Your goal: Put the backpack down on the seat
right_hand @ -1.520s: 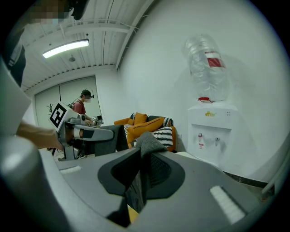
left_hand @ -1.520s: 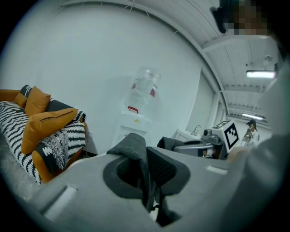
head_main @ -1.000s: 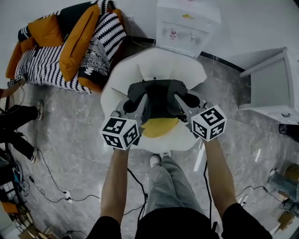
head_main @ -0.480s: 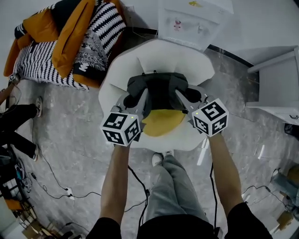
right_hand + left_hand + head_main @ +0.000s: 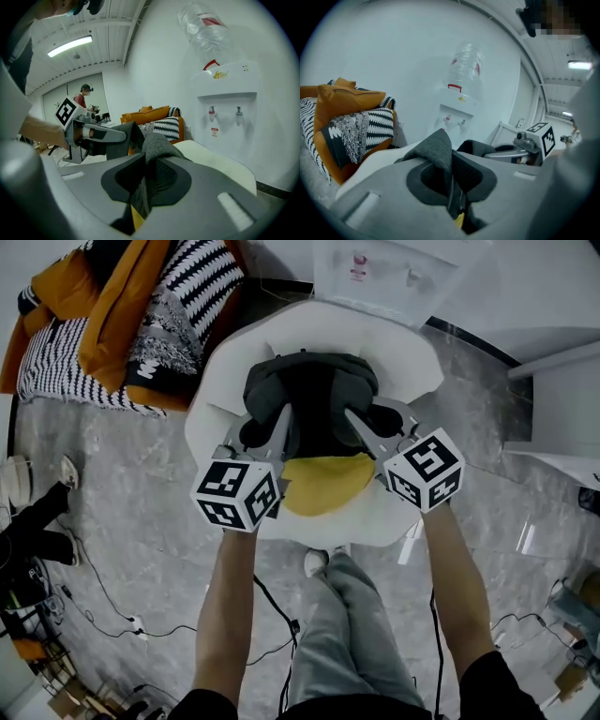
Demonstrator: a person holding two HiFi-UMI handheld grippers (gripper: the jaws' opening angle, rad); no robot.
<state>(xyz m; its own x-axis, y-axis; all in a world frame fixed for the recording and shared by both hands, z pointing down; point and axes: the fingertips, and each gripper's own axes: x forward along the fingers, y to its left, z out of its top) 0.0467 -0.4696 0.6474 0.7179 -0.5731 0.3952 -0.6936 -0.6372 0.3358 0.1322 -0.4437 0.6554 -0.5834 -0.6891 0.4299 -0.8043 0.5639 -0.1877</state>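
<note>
Okay, both tools are on the backpack (image 5: 312,399) right now. In the left gripper view, the left tool (image 5: 451,176) is clamped tight on a fold of the left strap (image 5: 436,147); grey fabric bunches up out of the closed jaws, nothing loose. Same story in the right gripper view: the right tool (image 5: 146,180) is pinched shut on the right strap (image 5: 157,143), with the cloth humped over the top of the jaws.

From the head view, the left tool (image 5: 279,427) and right tool (image 5: 361,425) sit on either side of the bag, level with each other and angled in towards it. The backpack is dark grey and sits over the back half of the white seat (image 5: 412,352), centred between its curved sides. I can't tell from here whether its bottom is touching the seat or hanging just clear of it.

A yellow cushion (image 5: 323,484) lies on the front of the seat, on my side of the bag and partly tucked under it. Beyond the seat, against the wall, stands a white dispenser (image 5: 394,268). Off to the left is an orange and striped couch (image 5: 141,315), well apart from the seat. Grey floor (image 5: 141,521) all round, with a cable (image 5: 272,606) trailing across it
</note>
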